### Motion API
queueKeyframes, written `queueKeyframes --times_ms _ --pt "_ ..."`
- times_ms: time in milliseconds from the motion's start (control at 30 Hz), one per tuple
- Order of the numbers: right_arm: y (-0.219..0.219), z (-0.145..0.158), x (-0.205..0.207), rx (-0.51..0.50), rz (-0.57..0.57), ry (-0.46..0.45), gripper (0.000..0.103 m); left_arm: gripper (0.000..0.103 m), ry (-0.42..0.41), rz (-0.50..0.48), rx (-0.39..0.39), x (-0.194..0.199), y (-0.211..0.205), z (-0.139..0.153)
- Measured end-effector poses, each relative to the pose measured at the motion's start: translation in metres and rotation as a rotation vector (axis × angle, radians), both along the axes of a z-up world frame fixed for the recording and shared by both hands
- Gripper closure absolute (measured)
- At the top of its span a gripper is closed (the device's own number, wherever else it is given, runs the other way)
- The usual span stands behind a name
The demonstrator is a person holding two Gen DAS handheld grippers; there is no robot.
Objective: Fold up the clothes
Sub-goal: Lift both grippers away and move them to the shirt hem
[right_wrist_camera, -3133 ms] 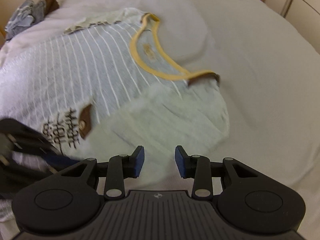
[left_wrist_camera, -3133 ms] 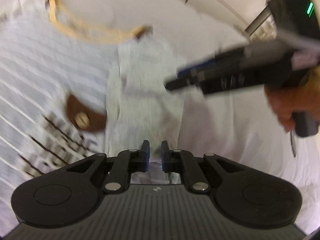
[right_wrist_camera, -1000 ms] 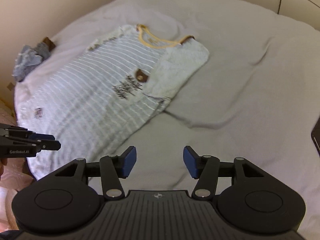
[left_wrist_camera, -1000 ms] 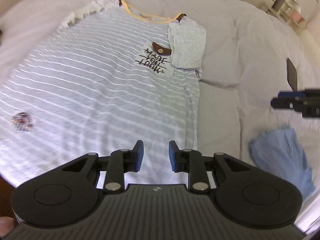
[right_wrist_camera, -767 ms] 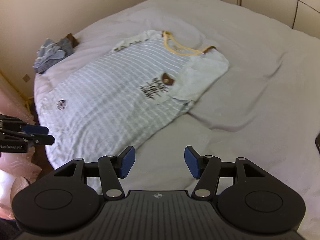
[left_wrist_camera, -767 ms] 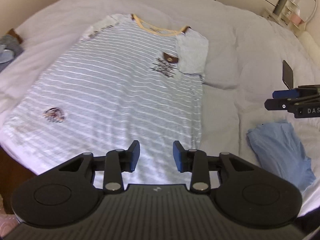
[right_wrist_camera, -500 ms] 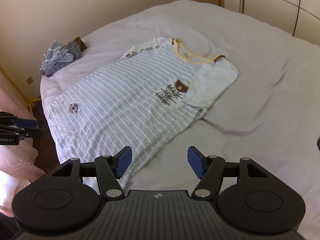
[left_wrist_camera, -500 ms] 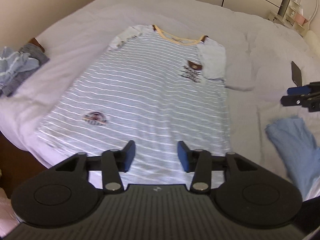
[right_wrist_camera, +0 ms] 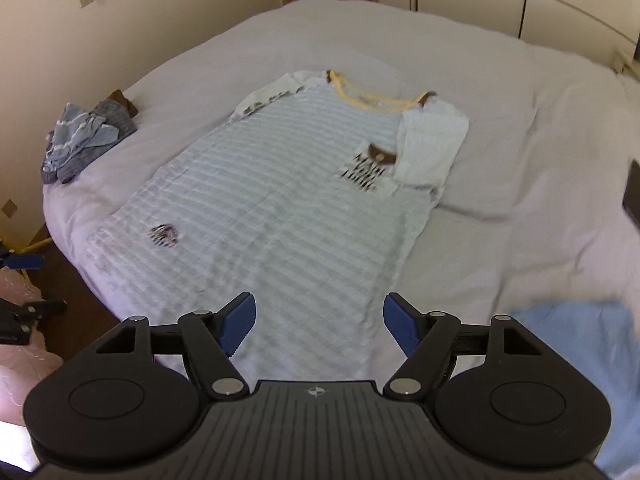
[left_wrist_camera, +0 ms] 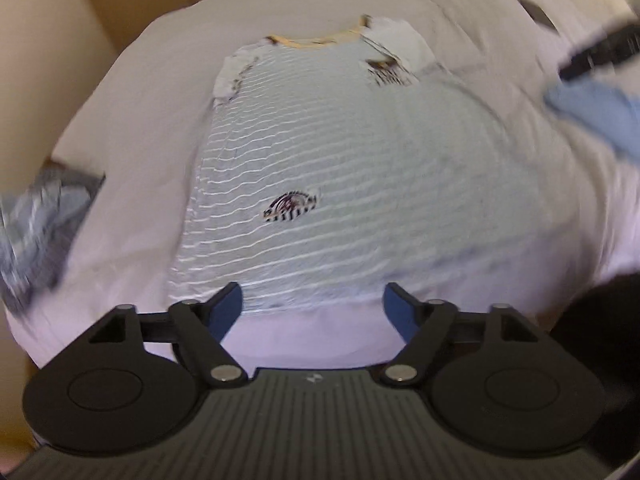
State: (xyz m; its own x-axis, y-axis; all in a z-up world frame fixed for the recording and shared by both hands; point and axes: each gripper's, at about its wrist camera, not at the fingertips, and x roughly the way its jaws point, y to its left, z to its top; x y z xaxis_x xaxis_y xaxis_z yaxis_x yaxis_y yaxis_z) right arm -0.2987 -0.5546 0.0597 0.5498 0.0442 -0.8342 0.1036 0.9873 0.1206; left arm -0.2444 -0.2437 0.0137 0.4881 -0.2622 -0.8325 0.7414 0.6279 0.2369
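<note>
A pale striped T-shirt (left_wrist_camera: 340,152) (right_wrist_camera: 280,208) with a yellow collar lies flat on the bed, front up, its right sleeve (right_wrist_camera: 432,148) folded in over the chest. My left gripper (left_wrist_camera: 312,312) hovers over the shirt's bottom hem, jaws opening wide with nothing between them. My right gripper (right_wrist_camera: 316,322) hangs above the hem's right corner, jaws also opening, empty. In the right wrist view the left gripper's blue tip (right_wrist_camera: 24,262) shows at the far left, off the bed's edge.
A white bed sheet (right_wrist_camera: 520,120) covers the bed. A crumpled grey-blue garment pile (right_wrist_camera: 84,140) (left_wrist_camera: 32,228) lies at the left edge. A light blue folded garment (right_wrist_camera: 580,340) (left_wrist_camera: 596,116) sits to the right. A dark flat object (right_wrist_camera: 632,192) lies near the right edge.
Both grippers pulled back from the sleeve area to the hem end, so the whole shirt now shows. Both sets of jaws widened. The left view rolled and is blurred.
</note>
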Motion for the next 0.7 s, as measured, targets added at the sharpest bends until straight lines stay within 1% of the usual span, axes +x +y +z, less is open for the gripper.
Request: queueKeyframes --times_ms 67,133,300,467,533,633,700 --pt "0.013 0.000 -0.003 -0.019 0.021 0.008 0.026 0.020 -0.014 -0.051 0.030 -0.004 0.005 -0.005" --pt "0.025 0.001 -0.006 -0.036 0.041 0.016 0.026 0.020 -0.012 -0.060 0.042 -0.005 0.010 -0.007" --pt "0.040 -0.001 -0.014 -0.028 0.043 0.015 0.024 0.018 0.032 -0.010 0.035 -0.007 0.015 -0.007" --pt "0.041 -0.006 -0.025 0.002 0.037 0.017 0.021 0.010 0.101 0.042 0.020 -0.013 0.013 -0.002" --pt "0.041 -0.007 -0.032 0.009 0.038 0.012 0.020 0.009 0.102 0.048 0.030 -0.016 0.011 0.001" --pt "0.037 -0.009 -0.040 0.029 0.025 0.015 0.019 0.005 0.097 0.069 0.015 -0.021 0.009 0.008" --pt "0.034 -0.009 -0.044 0.041 0.016 0.015 0.019 0.004 0.092 0.083 0.006 -0.024 0.008 0.011"
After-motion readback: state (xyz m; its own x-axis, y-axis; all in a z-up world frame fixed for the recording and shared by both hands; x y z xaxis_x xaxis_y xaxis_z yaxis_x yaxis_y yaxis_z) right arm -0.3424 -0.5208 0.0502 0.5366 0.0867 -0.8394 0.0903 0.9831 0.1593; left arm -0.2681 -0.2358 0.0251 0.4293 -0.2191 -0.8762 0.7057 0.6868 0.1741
